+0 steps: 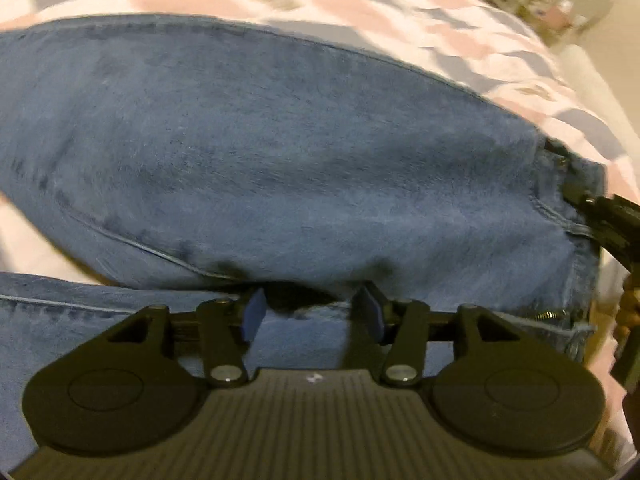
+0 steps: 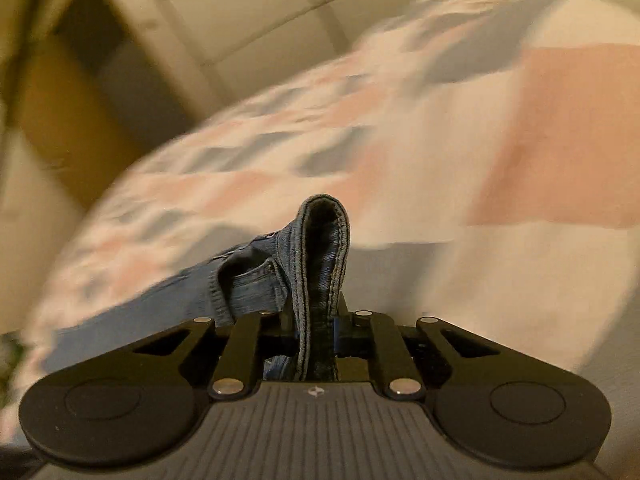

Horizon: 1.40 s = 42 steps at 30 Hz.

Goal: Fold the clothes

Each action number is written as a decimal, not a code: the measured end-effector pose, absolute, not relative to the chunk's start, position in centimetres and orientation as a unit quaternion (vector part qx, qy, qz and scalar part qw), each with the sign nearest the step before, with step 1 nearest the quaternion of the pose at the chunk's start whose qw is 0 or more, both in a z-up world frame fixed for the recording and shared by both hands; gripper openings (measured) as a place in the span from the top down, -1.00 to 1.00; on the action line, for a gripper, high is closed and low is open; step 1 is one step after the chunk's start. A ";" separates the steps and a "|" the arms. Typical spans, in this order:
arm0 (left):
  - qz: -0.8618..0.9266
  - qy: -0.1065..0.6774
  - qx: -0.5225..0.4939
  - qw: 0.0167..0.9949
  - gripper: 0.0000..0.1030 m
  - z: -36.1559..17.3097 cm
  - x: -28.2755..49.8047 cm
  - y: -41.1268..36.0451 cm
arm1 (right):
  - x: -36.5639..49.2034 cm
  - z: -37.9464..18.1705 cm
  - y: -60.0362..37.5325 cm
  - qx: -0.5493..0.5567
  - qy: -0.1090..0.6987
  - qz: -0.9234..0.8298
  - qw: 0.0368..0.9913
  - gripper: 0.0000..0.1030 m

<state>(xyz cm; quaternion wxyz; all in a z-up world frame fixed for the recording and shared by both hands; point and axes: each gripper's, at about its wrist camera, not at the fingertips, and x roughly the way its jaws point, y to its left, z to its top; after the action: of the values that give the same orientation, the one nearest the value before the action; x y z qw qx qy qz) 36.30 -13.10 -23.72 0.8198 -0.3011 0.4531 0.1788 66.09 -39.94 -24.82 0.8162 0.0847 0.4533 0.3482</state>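
Observation:
Blue jeans (image 1: 280,152) lie spread over a patchwork bed cover (image 1: 360,4) and fill the left wrist view. My left gripper (image 1: 310,308) is open at the jeans' near edge, its blue pads (image 1: 252,314) apart, with a dark fold of denim between and just beyond them. My right gripper (image 1: 600,216) shows at the right edge of that view, at the jeans' end. In the right wrist view my right gripper (image 2: 318,328) is shut on a stitched band of the jeans (image 2: 320,248), which sticks up in a loop between the fingers.
The pink, grey and white bed cover (image 2: 520,140) stretches ahead and to the right. Pale tiled floor (image 2: 240,8) and a brown box-like shape (image 2: 60,112) lie beyond the bed's left edge. A cluttered rack (image 1: 560,8) stands at the far right.

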 end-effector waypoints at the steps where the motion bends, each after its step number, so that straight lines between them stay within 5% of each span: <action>1: 0.174 0.456 -0.299 0.820 0.05 -24.3 36.9 -13.3 | 67.5 -26.7 -40.2 0.086 0.478 0.319 0.814 0.73; 3: 0.180 0.466 -0.289 0.817 0.06 -25.1 37.7 -13.6 | 69.7 -28.7 -40.5 0.123 0.522 0.305 0.787 0.72; 5: 0.182 0.465 -0.282 0.819 0.06 -24.8 37.7 -13.7 | 70.1 -27.8 -40.6 0.142 0.537 0.324 0.766 0.33; 7: 0.184 0.460 -0.286 0.820 0.06 -24.3 36.9 -13.6 | 68.8 -25.7 -41.7 0.144 0.523 0.359 0.760 -0.33; 8: 0.188 0.460 -0.288 0.819 0.06 -24.0 36.4 -13.6 | 67.8 -24.8 -42.9 0.144 0.516 0.359 0.764 -0.38; 15: 0.212 0.455 -0.303 0.810 0.01 -21.2 31.6 -13.0 | 57.3 -23.8 -54.6 0.220 0.575 0.298 0.729 -0.33; 23: 0.236 0.487 -0.338 0.770 0.00 -22.6 26.8 -12.8 | 50.9 -24.7 -56.5 0.232 0.587 0.246 0.735 -0.33; 24: 0.237 0.490 -0.338 0.768 0.00 -22.9 26.5 -12.9 | 50.1 -24.8 -56.8 0.233 0.589 0.240 0.736 -0.10; 25: 0.235 0.492 -0.337 0.767 0.00 -23.1 26.3 -13.1 | 49.3 -24.9 -57.0 0.235 0.590 0.233 0.736 0.44; 27: 0.233 0.494 -0.333 0.769 0.01 -23.2 25.9 -13.2 | 47.8 -25.1 -57.5 0.238 0.593 0.220 0.737 0.68; 30: 0.226 0.489 -0.333 0.774 0.02 -22.9 24.9 -12.9 | 45.6 -25.4 -58.5 0.236 0.598 0.200 0.739 0.77; 35: 0.241 0.488 -0.331 0.771 0.05 -23.0 21.7 -10.3 | 45.0 -29.1 -60.0 0.238 0.619 0.133 0.737 0.69; 39: 0.305 0.470 -0.322 0.763 0.05 -21.8 15.8 -5.5 | 44.0 -27.8 -59.0 0.253 0.602 0.099 0.750 0.12; 42: 0.381 0.459 -0.317 0.738 0.06 -21.0 9.6 -0.3 | 42.0 -26.1 -57.9 0.228 0.585 0.060 0.776 0.08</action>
<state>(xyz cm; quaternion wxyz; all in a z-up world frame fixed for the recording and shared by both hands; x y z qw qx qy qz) 9.59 -0.26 -21.01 0.7377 -0.3166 0.4585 0.3812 41.98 -57.93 -26.12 0.7764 0.2276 0.5847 0.0604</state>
